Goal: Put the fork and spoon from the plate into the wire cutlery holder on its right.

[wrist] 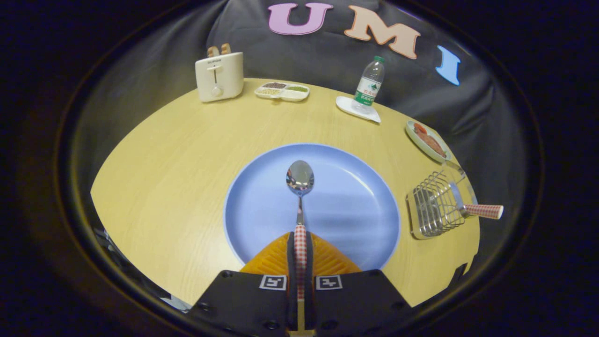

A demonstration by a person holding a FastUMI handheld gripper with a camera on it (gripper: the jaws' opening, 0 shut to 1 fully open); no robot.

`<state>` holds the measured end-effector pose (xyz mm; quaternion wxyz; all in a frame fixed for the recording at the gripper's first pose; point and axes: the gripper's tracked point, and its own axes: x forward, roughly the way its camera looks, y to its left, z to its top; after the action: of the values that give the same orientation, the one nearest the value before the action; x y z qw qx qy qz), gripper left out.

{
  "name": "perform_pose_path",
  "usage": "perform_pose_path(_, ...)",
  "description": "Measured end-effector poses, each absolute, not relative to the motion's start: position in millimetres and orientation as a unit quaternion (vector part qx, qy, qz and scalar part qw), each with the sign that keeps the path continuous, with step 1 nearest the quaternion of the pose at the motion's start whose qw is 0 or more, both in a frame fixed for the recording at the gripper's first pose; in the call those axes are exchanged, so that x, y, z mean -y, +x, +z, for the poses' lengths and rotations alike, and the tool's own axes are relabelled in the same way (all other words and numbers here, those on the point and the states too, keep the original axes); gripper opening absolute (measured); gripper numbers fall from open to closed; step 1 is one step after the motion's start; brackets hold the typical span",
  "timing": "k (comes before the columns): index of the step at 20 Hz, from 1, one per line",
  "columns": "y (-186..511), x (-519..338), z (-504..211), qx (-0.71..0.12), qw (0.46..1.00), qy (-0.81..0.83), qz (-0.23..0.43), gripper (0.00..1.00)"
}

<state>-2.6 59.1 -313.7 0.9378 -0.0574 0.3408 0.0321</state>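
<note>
Over on the far left of the desk (178, 154) we've got a toaster (219, 76) with bread poking out, and just to its right a little divided tray (282, 91) of grains or beans. Neither matters for what we're doing.

Moving to the middle, there's the big blue plate (346, 201), and we're right over its near edge. Our gripper (300, 250) is closed tight on the spoon (300, 180), both fingers pressing on the checkered handle, with the bowl of the spoon sticking straight out ahead over the plate. Hard to say for sure whether it's lifted clear or just resting on the plate.

Further back sits a water bottle (369, 85) on a white coaster, then a small dish (427, 139) of food near the right edge.

Finally the wire cutlery holder (433, 210), just right of the plate. A checkered handle pokes out of it, which looks like the fork (482, 211), so we'd call that half done. What's left, as far as we can judge: swing the spoon over to the right and drop it in beside the fork.
</note>
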Motion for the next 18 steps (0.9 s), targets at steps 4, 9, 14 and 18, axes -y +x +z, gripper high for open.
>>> perform_pose_path(4, -3, -66, -304, -0.346, 0.934, -0.082, 0.039, 0.1)
perform_pose_path(9, 2, -60, -272, -0.359, 0.93, -0.08, 0.012, 0.08)
perform_pose_path(14, 2, -43, -234, -0.378, 0.925, -0.007, -0.032, 0.09)
perform_pose_path(18, 1, 0, -202, -0.402, 0.911, 0.011, -0.095, 0.08)
